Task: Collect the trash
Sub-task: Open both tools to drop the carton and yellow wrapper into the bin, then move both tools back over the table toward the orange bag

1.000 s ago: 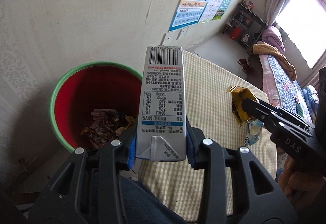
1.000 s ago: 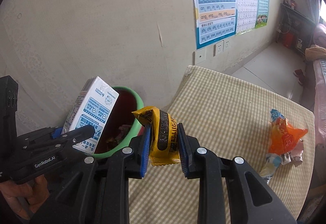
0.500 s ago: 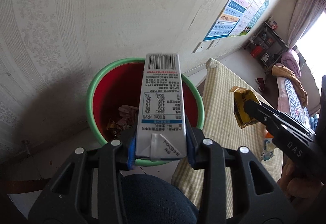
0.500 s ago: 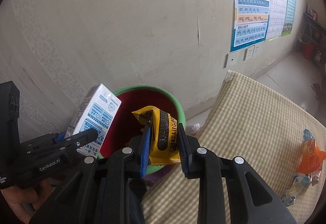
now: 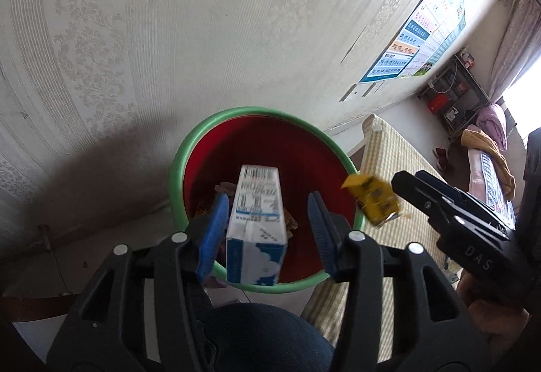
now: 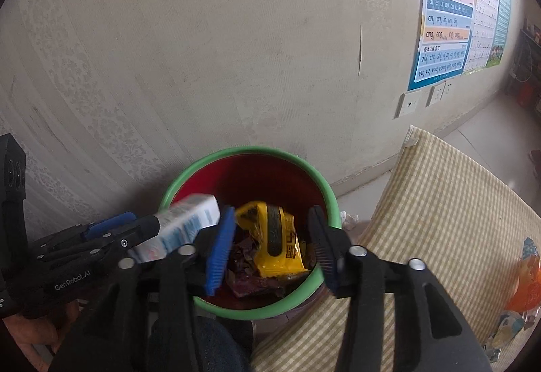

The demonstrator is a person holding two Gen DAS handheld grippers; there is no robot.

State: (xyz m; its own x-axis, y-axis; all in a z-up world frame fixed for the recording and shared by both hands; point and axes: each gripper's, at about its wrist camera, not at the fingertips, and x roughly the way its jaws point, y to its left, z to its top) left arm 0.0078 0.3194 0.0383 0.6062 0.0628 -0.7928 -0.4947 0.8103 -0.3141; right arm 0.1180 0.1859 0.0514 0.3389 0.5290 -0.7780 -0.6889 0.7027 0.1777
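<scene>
Your left wrist camera looks steeply down, close over the bin (image 5: 260, 115). Your right one does likewise from beside it, and both share the bin (image 6: 250, 151), wall and the worktop's (image 6: 449, 203) near edge.

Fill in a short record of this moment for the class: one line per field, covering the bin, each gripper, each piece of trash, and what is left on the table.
bin: red bin with green rim, by the wall, wrappers already inside
left gripper: jaws opening, pads clear of the carton
milk carton: blurred, above the bin mouth, between the open pads
right gripper: jaws opening, pads clear of the wrapper
yellow snack wrapper: loose over the bin
checked tablecloth: orange wrapper and other scraps at its right edge
</scene>
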